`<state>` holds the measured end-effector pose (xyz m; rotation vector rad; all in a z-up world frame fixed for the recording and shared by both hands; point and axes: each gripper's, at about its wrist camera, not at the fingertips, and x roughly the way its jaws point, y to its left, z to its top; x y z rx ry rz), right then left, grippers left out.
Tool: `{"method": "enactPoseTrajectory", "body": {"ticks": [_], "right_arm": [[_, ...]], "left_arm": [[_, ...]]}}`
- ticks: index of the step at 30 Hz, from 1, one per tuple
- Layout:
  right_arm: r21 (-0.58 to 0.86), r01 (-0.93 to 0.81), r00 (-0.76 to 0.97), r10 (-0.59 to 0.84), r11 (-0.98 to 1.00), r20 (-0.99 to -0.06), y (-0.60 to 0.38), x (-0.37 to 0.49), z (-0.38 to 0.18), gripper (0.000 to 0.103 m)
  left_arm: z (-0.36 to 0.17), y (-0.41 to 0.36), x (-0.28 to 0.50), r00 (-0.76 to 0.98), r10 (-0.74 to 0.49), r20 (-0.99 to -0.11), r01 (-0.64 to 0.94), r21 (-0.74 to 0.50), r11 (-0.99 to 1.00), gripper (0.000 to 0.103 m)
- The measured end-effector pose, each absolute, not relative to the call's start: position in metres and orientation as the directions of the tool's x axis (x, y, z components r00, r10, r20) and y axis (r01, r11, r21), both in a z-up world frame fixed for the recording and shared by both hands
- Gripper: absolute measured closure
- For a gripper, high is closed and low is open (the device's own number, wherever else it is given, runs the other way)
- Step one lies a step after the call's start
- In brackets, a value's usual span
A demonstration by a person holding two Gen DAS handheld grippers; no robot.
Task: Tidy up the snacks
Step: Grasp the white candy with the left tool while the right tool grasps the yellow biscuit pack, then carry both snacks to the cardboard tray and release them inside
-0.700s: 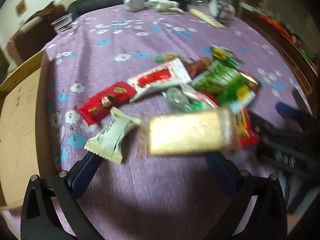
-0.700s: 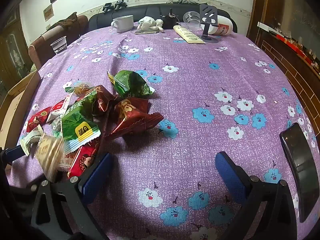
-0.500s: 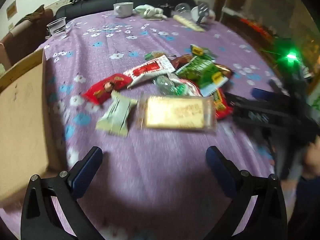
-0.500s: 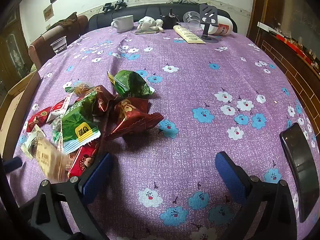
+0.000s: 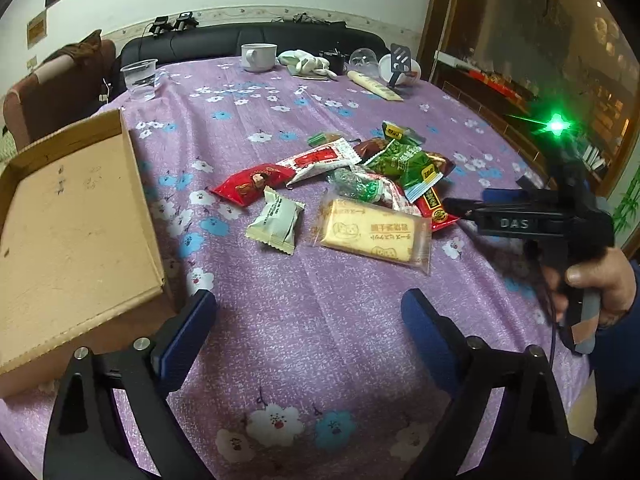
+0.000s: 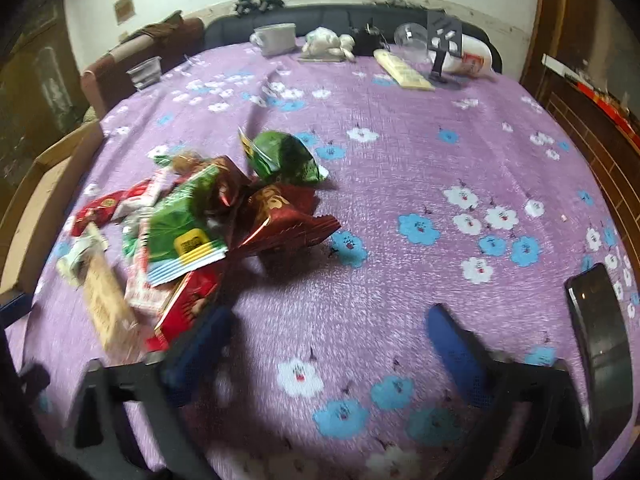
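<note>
A pile of snack packets lies on the purple flowered tablecloth. The yellow biscuit pack [image 5: 374, 234] lies flat nearest me, beside a pale green packet [image 5: 276, 222], a red packet [image 5: 250, 184], a red-and-white packet [image 5: 320, 160] and green bags [image 5: 408, 164]. My left gripper [image 5: 308, 320] is open and empty, a short way in front of the pile. My right gripper [image 6: 324, 344] is open and empty, its left finger next to the red packet [image 6: 188, 308] at the pile's near edge. The biscuit pack [image 6: 106, 300] and a dark red bag [image 6: 280, 216] also show in the right wrist view.
An open cardboard box [image 5: 72, 224] sits at the left, its rim also showing in the right wrist view [image 6: 28, 200]. A black phone [image 6: 604, 328] lies at the right edge. A mug [image 5: 259, 56], plastic cup [image 5: 140, 78], cloth and bottles stand at the far end.
The biscuit pack dropped from my left gripper onto the table. The left gripper pulled back and up from the pile, bringing the box into view. The right gripper shifted slightly towards the pile.
</note>
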<state>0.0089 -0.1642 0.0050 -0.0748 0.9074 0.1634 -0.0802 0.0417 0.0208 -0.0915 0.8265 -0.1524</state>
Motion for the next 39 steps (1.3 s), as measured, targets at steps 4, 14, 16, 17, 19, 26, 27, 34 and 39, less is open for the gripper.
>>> {"method": "enactPoseTrajectory", "body": {"ticks": [4,14,16,17,19,26,27,34,39], "right_arm": [[-0.068,-0.357,0.639,0.191,0.932,-0.745,-0.143,-0.014,0.034,0.027],[-0.127,-0.735,0.486,0.387,0.666,-0.783,-0.046,-0.029,0.04,0.032],[-0.116,-0.759,0.447,0.384,0.64,-0.808,-0.039,-0.018,0.029,0.043],[-0.112,-0.765,0.433,0.379,0.634,-0.818,-0.037,-0.014,0.024,0.048],[-0.108,-0.772,0.411,0.362,0.627,-0.837,-0.035,-0.006,0.013,0.052],[-0.07,-0.771,0.374,0.361,0.633,-0.854,-0.035,0.007,-0.003,0.066],[-0.074,-0.769,0.379,0.361,0.634,-0.852,-0.036,0.006,-0.003,0.065],[0.057,-0.737,0.37,0.472,0.674,-0.8,-0.056,0.013,0.005,0.069],[0.304,-0.638,0.389,0.637,0.707,-0.665,-0.106,0.032,0.038,0.069]], "left_arm": [[0.023,0.055,-0.081,0.68,-0.184,-0.71,0.09,-0.168,0.982,0.009],[0.028,0.065,-0.091,0.694,-0.155,-0.703,0.067,-0.151,0.986,0.009],[0.032,0.066,-0.095,0.702,-0.146,-0.697,0.068,-0.138,0.988,0.009],[0.033,0.066,-0.096,0.705,-0.142,-0.695,0.068,-0.134,0.989,0.009],[0.037,0.066,-0.098,0.712,-0.132,-0.689,0.068,-0.12,0.99,0.009],[0.048,0.06,-0.09,0.723,-0.089,-0.686,0.069,-0.056,0.996,0.014],[0.049,0.059,-0.087,0.72,-0.082,-0.689,0.071,-0.045,0.996,0.016],[0.052,0.054,-0.055,0.675,-0.09,-0.732,0.088,-0.041,0.995,0.027],[0.043,0.048,-0.028,0.629,-0.086,-0.773,0.097,-0.032,0.995,0.043]]}}
